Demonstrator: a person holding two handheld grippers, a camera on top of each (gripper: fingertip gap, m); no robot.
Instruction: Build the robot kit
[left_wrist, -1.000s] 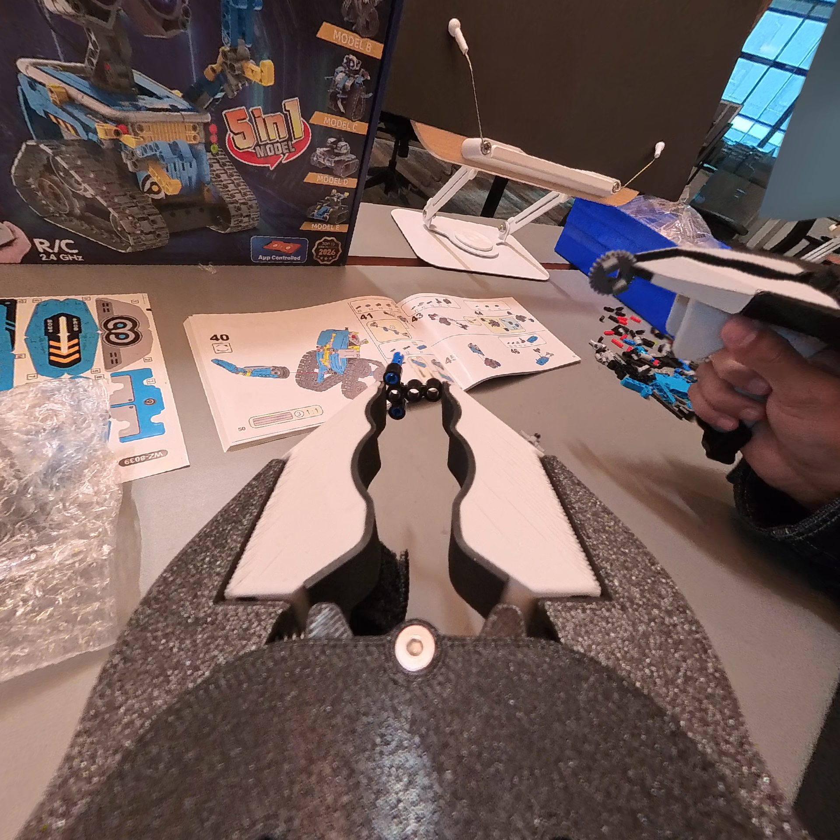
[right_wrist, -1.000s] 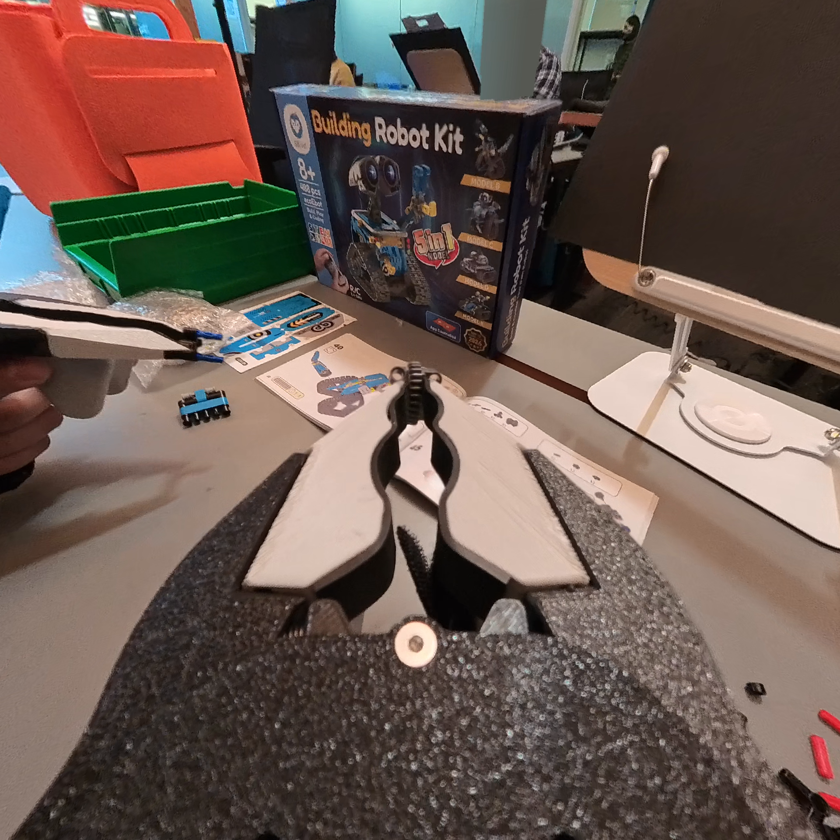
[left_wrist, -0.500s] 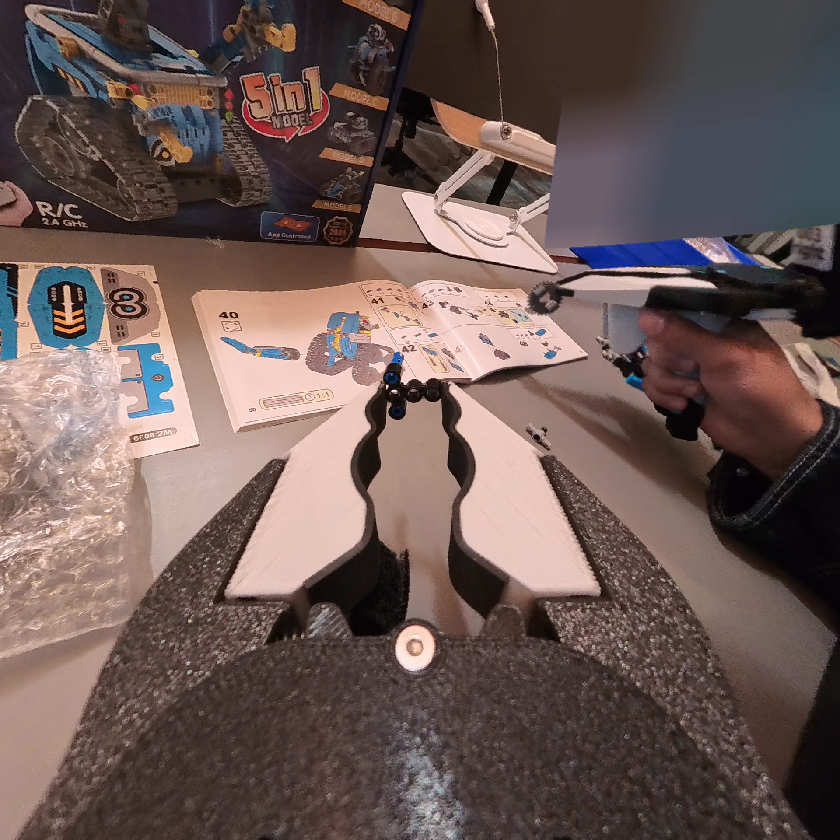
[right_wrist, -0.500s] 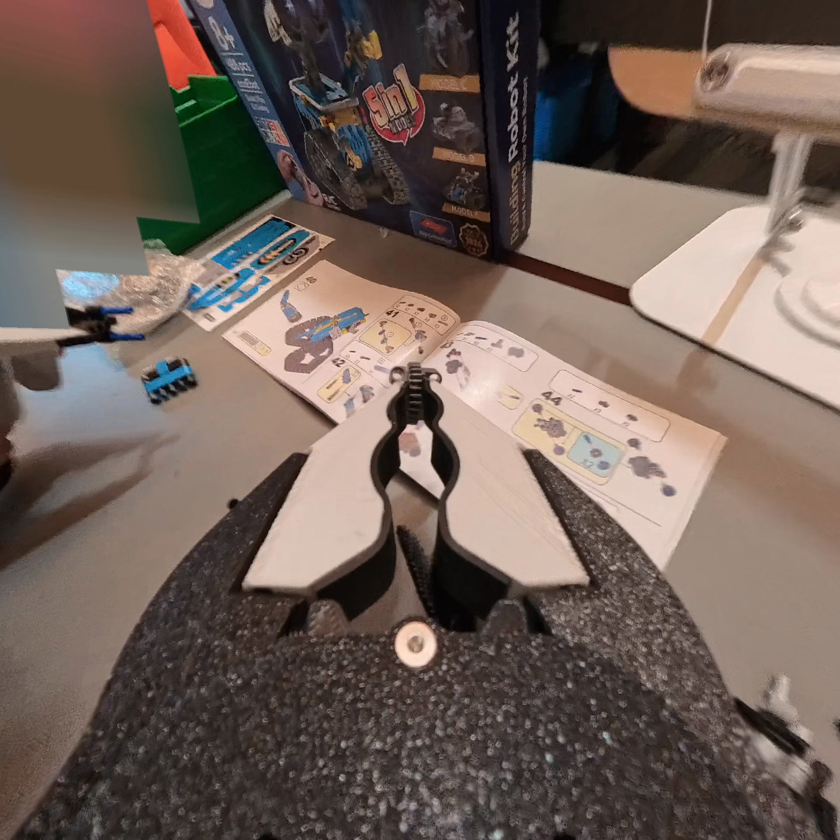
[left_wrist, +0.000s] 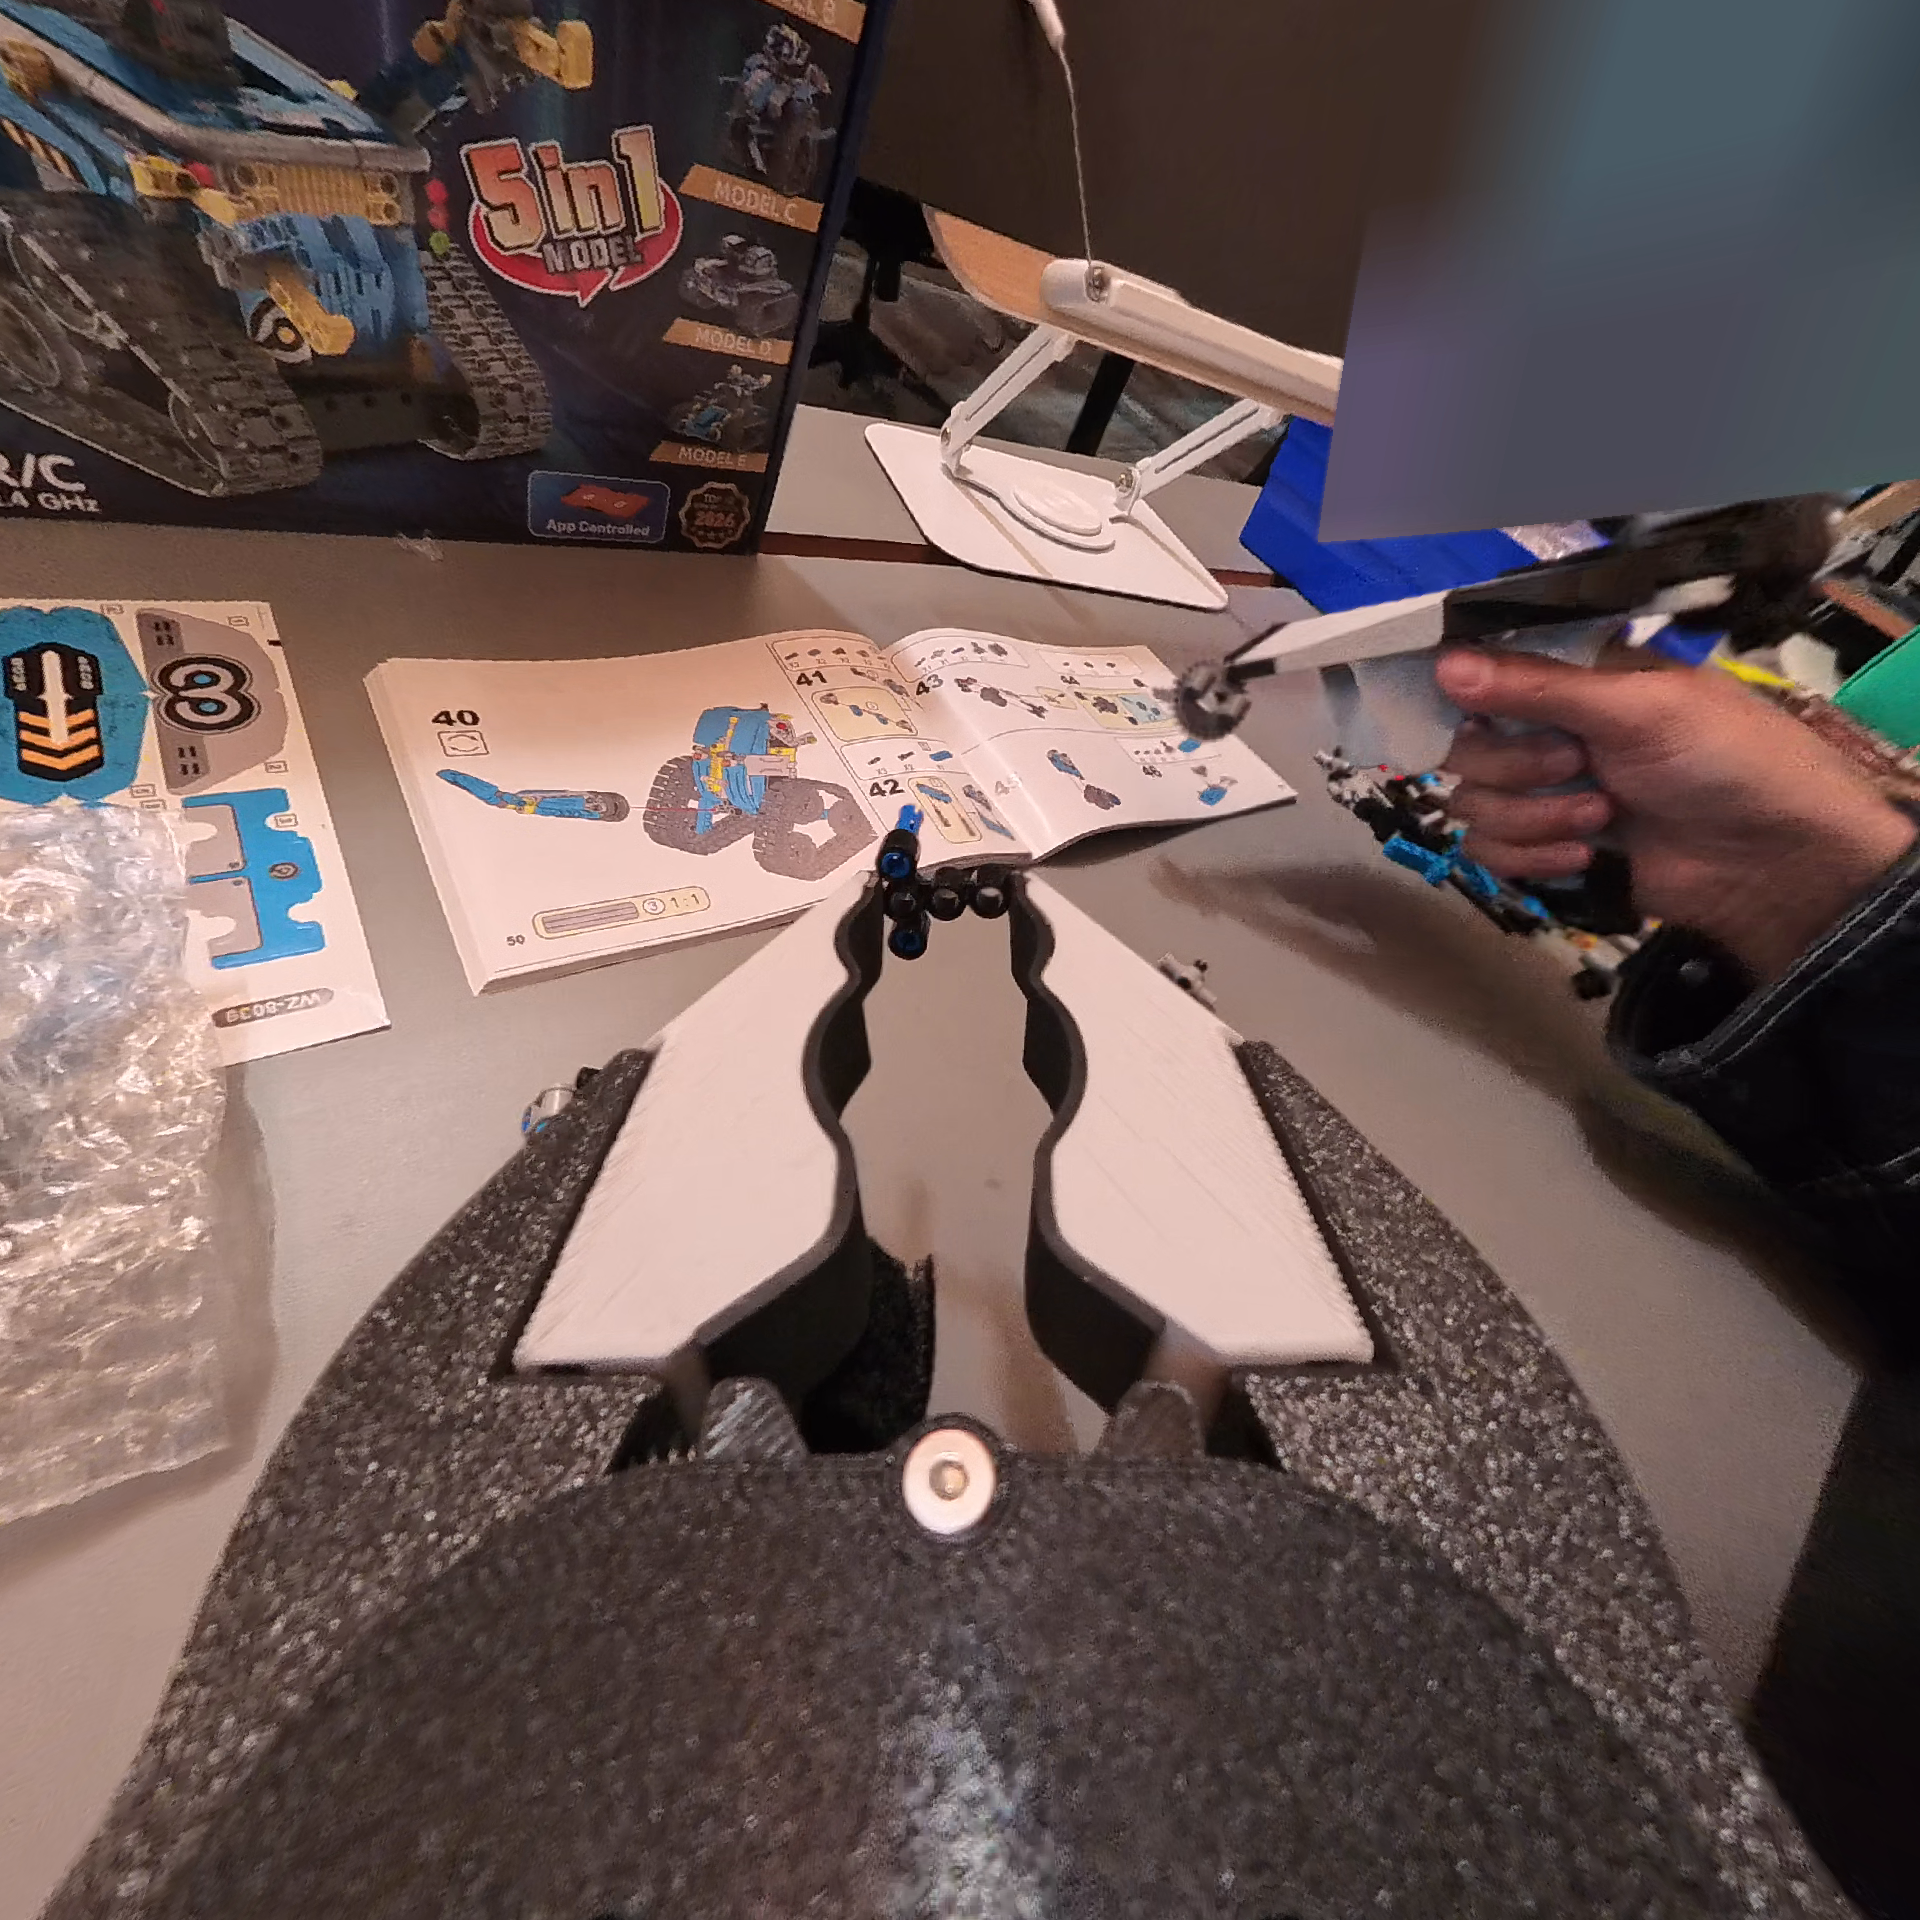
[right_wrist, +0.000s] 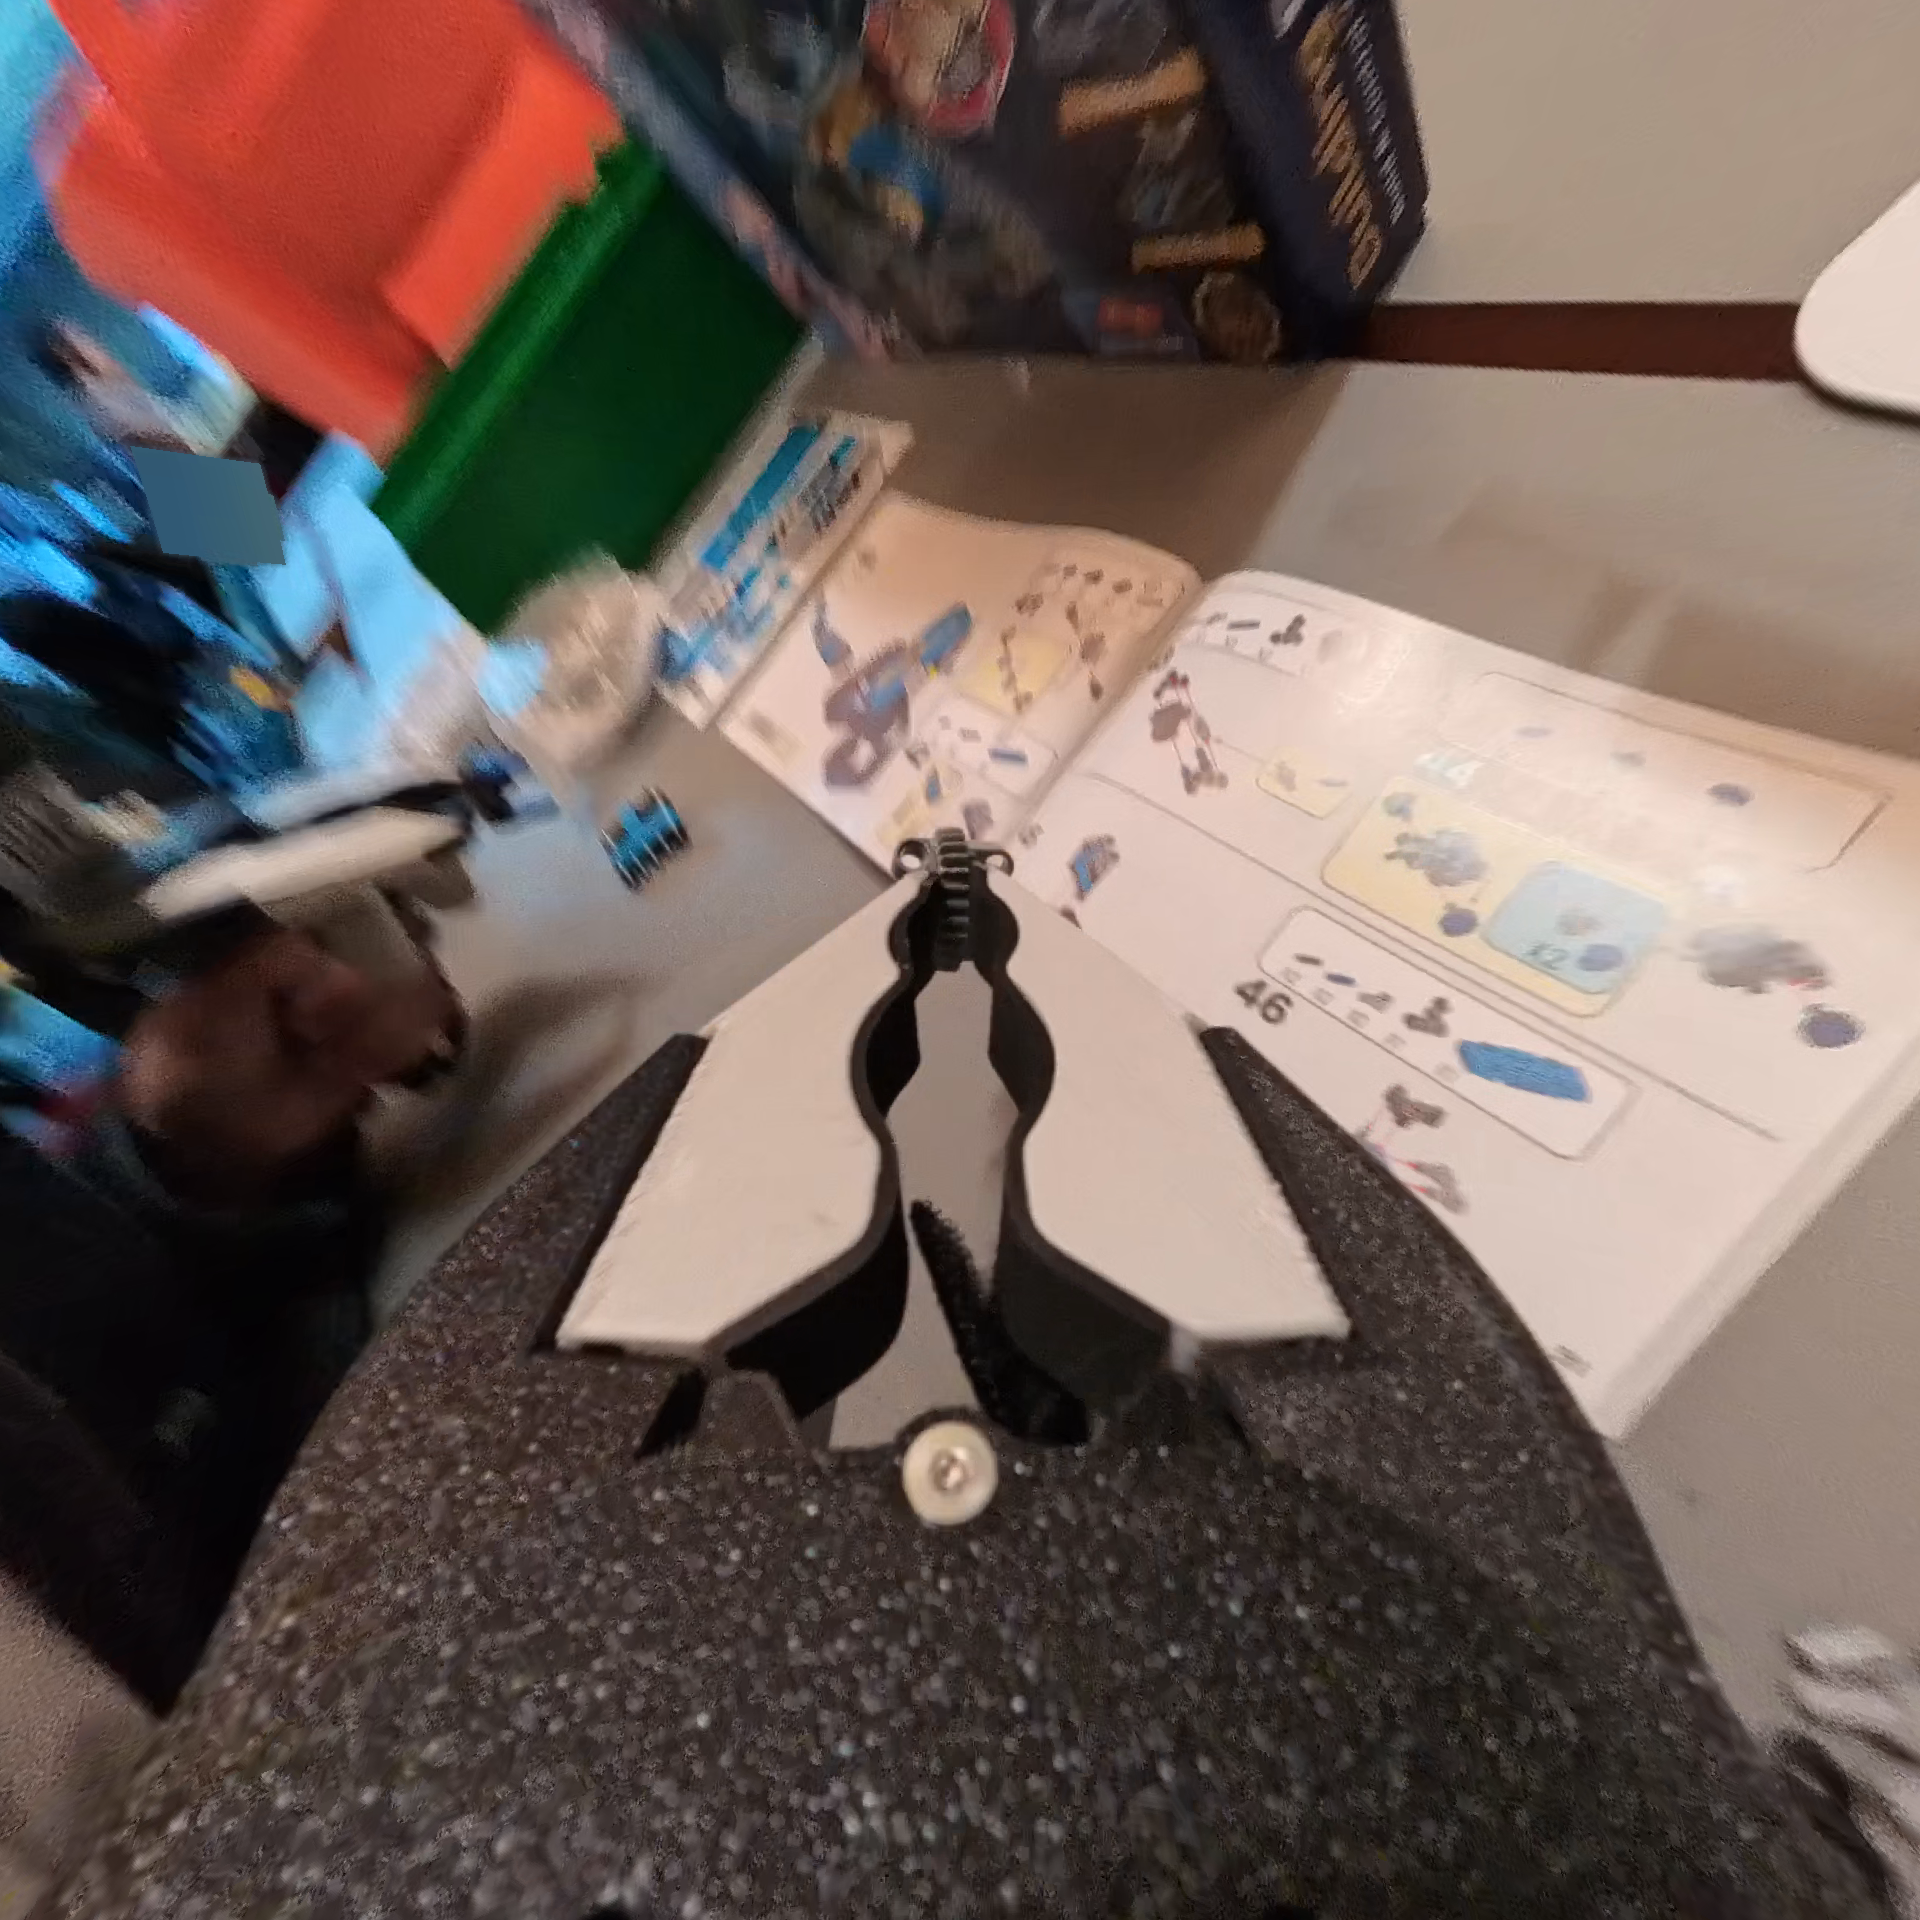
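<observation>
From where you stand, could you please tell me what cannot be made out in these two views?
- Right wrist view: motion blur smears the orange case, green bin and left claw.
- Left wrist view: the right claw and hand hide much of the loose parts pile.
- Left wrist view: the kit box is cut off at the top and left edges.

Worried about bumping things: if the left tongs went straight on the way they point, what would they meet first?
Probably the open instruction booklet lying on the table just beyond the tips of the left tongs, which grip a small black-and-blue part. Depth is unclear.
</observation>
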